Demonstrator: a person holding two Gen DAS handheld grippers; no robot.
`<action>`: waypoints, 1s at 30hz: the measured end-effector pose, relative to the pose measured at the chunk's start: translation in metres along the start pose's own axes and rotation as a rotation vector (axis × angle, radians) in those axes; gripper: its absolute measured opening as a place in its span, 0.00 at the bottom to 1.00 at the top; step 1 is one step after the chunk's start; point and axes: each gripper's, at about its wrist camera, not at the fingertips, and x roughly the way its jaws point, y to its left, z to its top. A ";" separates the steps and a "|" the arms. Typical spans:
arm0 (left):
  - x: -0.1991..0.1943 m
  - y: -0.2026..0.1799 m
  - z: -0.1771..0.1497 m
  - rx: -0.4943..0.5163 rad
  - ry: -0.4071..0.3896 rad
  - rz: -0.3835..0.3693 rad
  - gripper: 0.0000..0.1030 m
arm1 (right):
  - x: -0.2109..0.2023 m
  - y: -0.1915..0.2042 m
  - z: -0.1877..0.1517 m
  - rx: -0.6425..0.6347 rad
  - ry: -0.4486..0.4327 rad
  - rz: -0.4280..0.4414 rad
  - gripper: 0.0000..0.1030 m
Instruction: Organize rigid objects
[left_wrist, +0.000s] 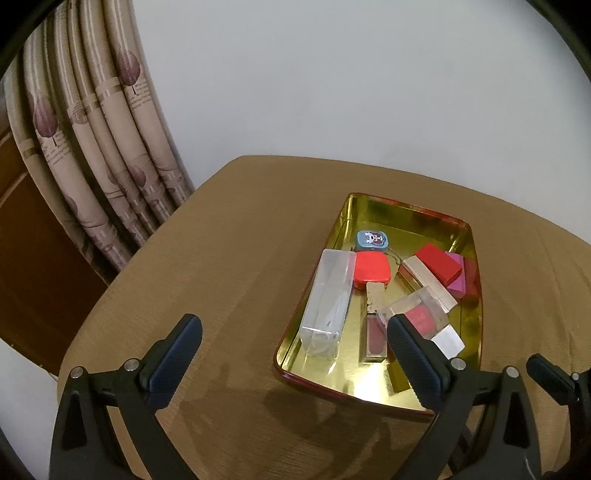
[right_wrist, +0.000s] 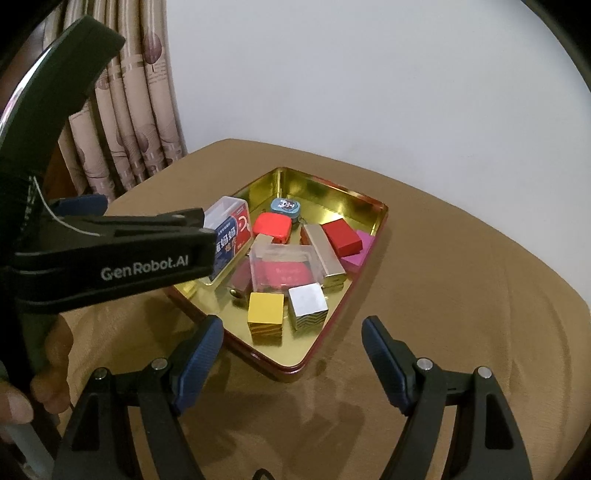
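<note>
Right of centre in your left wrist view sits the gold tin tray (left_wrist: 466, 236), red on its outer rim, resting on the tan cloth-covered table (left_wrist: 229, 258). Your left gripper (left_wrist: 295, 328) fills the bottom of that frame with its jaws spread wide and nothing between them; the left finger is over bare cloth, while the right one overlaps the tray's near end in the picture. Whether it touches anything there you cannot tell.

Inside the tray, a long clear plastic box (left_wrist: 327, 301) lies along the left wall. Beside it is a red rounded case (left_wrist: 371, 271), and above that a small blue tin with a cartoon face (left_wrist: 373, 239). Toward the right wall a red block (left_wrist: 439, 267) rests on a magenta block (left_wrist: 458, 282), with a long gold bar (left_wrist: 424, 282) just beside them. A clear case with a red insert (left_wrist: 421, 314) lies near the middle.

Low in your right wrist view, your right gripper (right_wrist: 291, 332) also stands wide apart and empty, held just short of the tray's near corner. A gold cube (right_wrist: 266, 314) and a silver cube (right_wrist: 308, 306) sit side by side at that end of the tray. A curtain (left_wrist: 92, 147) hangs at the upper left against a white wall.
</note>
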 end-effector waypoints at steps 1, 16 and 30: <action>0.000 0.000 0.000 0.001 -0.001 0.000 0.97 | 0.000 0.000 0.000 0.002 0.000 0.003 0.77; 0.001 -0.002 -0.002 0.016 0.001 0.013 0.97 | 0.002 -0.003 0.002 0.011 0.012 0.001 0.77; 0.006 0.000 -0.004 0.018 0.020 0.006 0.97 | 0.005 -0.001 0.000 0.007 0.020 -0.001 0.77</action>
